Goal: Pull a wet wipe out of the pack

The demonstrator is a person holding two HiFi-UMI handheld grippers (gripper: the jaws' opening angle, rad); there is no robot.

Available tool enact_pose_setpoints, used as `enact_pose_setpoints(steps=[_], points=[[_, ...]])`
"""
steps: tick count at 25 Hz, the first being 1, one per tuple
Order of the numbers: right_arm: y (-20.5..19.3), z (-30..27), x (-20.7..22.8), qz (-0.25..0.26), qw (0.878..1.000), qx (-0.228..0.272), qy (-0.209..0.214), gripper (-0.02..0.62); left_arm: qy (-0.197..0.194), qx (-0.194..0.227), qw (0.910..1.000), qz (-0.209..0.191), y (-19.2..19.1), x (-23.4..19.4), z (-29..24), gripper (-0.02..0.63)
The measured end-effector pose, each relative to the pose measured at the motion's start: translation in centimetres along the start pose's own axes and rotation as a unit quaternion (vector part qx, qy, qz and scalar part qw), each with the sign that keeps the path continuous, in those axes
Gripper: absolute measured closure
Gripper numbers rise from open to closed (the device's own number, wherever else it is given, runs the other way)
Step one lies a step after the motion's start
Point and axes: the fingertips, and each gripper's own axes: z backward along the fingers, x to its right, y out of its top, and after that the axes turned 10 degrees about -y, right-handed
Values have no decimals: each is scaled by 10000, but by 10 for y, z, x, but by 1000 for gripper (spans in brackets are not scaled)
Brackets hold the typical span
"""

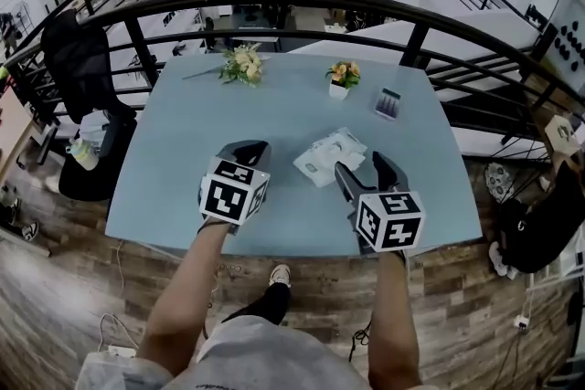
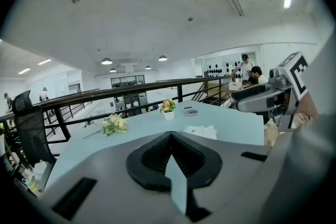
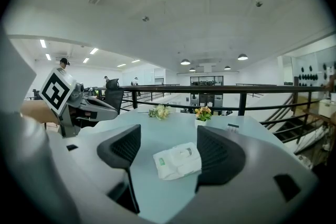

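Nearest the lens: two bare forearms, each ending in a marker cube, held over the near edge of the pale blue desk (image 1: 178, 137). Left gripper (image 1: 249, 151): jaws together at the tips, nothing between them, hovering above bare desk. Right gripper (image 1: 359, 163): jaws spread wide, empty. Its own view frames the wet wipe pack (image 1: 329, 156) in the gap between the jaws, but the pack lies beyond the tips and apart from both. The pack is white and soft and rests flat on the desk, just ahead of the right gripper and a little toward the left one. Its flap shows as a lighter patch on top; whether it is lifted or a wipe pokes out is too small to tell. Well behind it: a loose bouquet (image 1: 243, 64), a small flower pot (image 1: 343, 78) and a dark flat item (image 1: 387, 103), possibly a calculator. Judgement: approach stage, no contact made. The next move calls for one gripper to pin the pack down while the other goes to the flap opening and pinches a wipe edge. Otherwise the light pack is likely to lift with the pull.
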Motion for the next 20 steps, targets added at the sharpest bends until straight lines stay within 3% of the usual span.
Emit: enact_pose_setpoints(steps=[11,20], points=[[-15,-38,19,-29,9993,-356,86,272,-71,-255,9996,67,-7,-8,-42,612],[-8,-76,29,-2,9988,-485,65,272,-106,-205,9997,104,11,-35,-71,612]])
